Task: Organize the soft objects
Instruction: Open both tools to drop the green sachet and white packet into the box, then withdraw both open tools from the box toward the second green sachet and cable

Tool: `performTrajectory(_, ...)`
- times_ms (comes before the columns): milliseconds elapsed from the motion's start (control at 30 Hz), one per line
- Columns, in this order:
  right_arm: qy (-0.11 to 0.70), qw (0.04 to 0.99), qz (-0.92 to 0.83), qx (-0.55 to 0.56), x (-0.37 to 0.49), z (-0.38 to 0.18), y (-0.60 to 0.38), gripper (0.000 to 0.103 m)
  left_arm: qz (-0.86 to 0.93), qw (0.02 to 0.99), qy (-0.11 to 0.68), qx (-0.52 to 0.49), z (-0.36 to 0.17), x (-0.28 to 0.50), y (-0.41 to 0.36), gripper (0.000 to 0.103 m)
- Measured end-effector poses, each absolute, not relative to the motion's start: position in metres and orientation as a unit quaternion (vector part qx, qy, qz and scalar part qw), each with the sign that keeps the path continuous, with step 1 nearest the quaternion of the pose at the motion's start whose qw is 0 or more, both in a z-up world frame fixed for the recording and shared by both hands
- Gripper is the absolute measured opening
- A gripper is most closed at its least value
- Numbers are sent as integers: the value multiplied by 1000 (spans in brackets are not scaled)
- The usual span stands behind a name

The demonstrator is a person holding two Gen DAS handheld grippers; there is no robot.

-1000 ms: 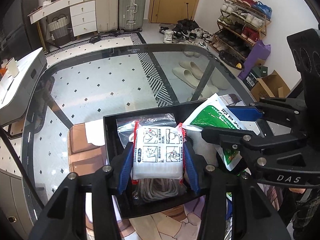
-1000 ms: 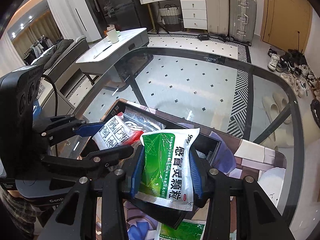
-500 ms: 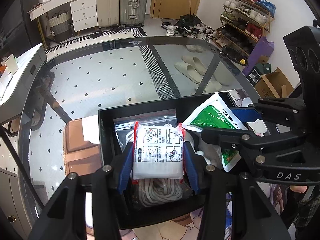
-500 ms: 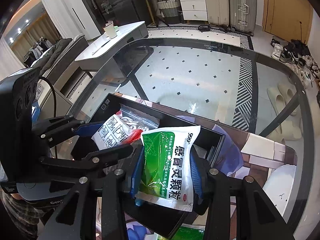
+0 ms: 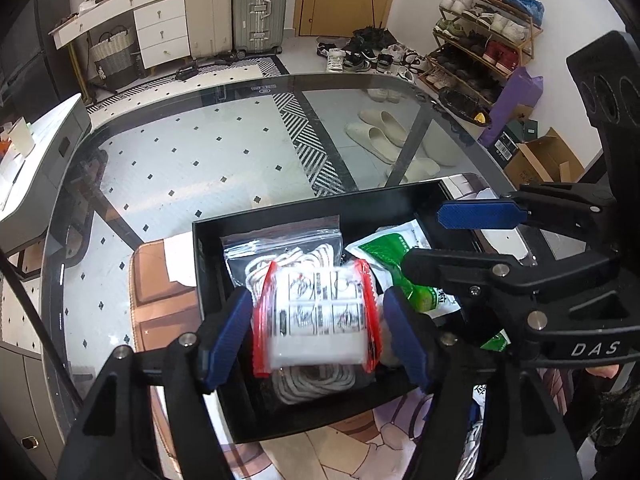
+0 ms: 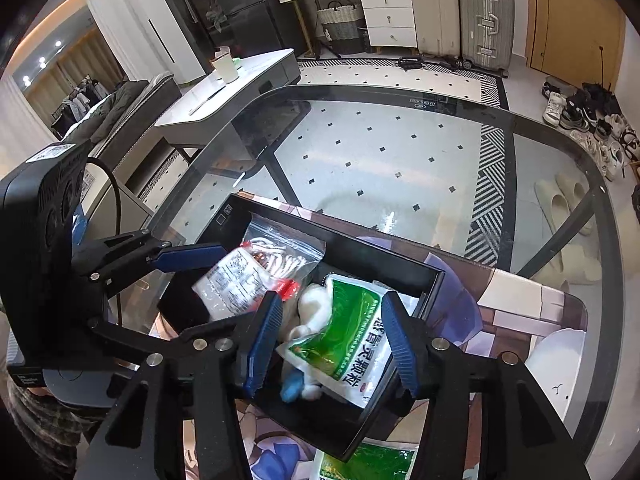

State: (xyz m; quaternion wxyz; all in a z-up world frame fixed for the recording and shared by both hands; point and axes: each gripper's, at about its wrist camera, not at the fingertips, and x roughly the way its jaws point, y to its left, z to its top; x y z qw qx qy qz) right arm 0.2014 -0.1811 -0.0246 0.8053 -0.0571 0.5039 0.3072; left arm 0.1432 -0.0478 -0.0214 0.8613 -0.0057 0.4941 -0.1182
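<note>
Both grippers have just been opening over the black tray (image 5: 208, 264). Left gripper (image 5: 316, 316): jaws apart, white packet (image 5: 316, 320) between them w/ gaps each side, atop rope bag (image 5: 304, 248). Right gripper (image 6: 330, 332): jaws apart, green pouch (image 6: 348, 336) directly below inside tray, long axis running away from gripper.

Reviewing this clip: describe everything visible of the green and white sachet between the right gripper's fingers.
The green and white sachet is a flat, glossy plastic pouch, green on top, white below with printed characters and a small red mark. It lies tilted inside the black tray, resting on a white soft item. The right gripper has just been opening; its blue fingers flank the pouch without pressing it. The left view shows a corner beside the red-edged packet.
</note>
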Motion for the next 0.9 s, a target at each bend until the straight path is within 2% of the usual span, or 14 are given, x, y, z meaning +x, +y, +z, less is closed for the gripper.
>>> performTrajectory(67,500,808,306,-58,199,-20,-181,58,-118,865,488,-4,-17,141,-49,78)
performTrajectory(133,495,812,304,-58,195,-14,-184,67,-121,866,485,-7,-13,138,-47,79)
performTrajectory(267,489,817,299,-60,188,-4,-191,75,-121,867,483,-20,-8,134,-43,81)
performTrajectory(300,487,819,297,-63,186,-2,-192,80,-121,867,483,-21,-7,133,-42,82)
performTrajectory(367,486,820,295,-67,182,1,-195,86,-117,870,479,-17,-5,128,-42,93)
performTrajectory(433,486,820,294,-73,177,4,-199,90,-117,872,475,-10,-2,123,-42,94)
performTrajectory(900,451,819,305,-179,137,7,-218,91,-134,868,477,10,-1,88,-44,99)
